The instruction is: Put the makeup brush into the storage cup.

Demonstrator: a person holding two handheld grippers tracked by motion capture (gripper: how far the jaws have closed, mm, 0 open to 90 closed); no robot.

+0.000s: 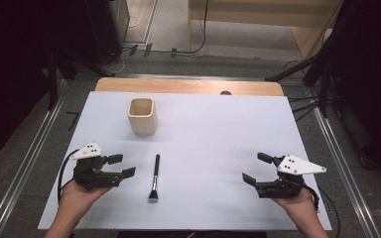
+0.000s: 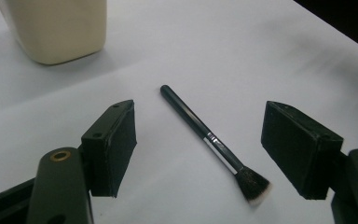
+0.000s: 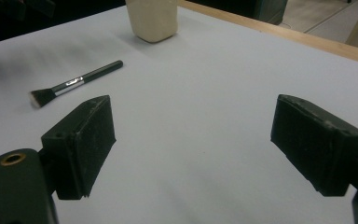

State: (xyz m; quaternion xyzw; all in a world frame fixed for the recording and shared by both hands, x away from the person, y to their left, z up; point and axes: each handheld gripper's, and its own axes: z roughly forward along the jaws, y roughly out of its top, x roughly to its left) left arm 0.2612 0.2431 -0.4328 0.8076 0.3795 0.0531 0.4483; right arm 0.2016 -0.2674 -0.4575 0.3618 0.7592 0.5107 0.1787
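On the white board (image 1: 218, 129), bare surface runs between the brush (image 1: 154, 177) and the right edge; the cream cup (image 1: 142, 115) stands alone, far-left.

Matt cream cup (image 1: 142, 115), glossy-handled brush (image 1: 155, 177), matt white tabletop (image 1: 218, 139)

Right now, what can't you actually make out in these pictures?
- Cup: its bottom inside, hidden by its own walls in the high view; its top is cut off by the frame edge in both gripper views.
- Dark spot on the wooden table edge: too small in the high view to identify.
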